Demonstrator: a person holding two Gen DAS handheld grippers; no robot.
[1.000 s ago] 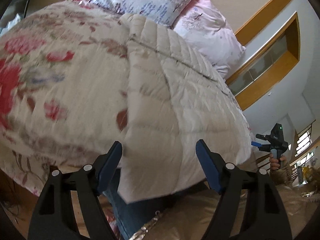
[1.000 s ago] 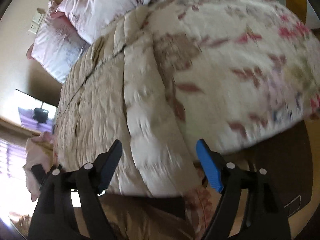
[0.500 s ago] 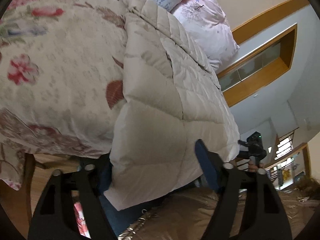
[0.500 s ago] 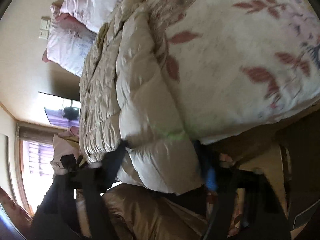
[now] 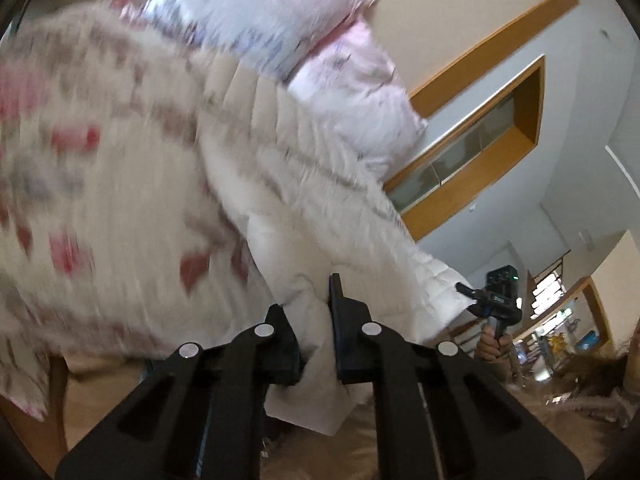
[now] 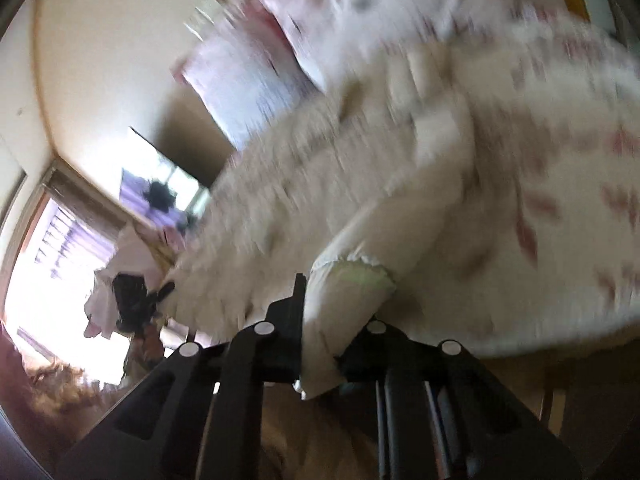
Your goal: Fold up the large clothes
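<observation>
In the left wrist view my left gripper [image 5: 316, 320] is closing on the hem of the cream quilted coat [image 5: 320, 208], which lies on the bed's floral quilt [image 5: 100, 200]. In the right wrist view my right gripper [image 6: 320, 320] is closing on its other corner. I'd lift both evenly, keeping the hem taut.

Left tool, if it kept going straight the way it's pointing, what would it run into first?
The left tool is closing on the hem of the cream quilted coat, so more of that coat comes first, piled straight ahead. Beyond it, probably the pink pillow, though blur makes depth uncertain.
</observation>
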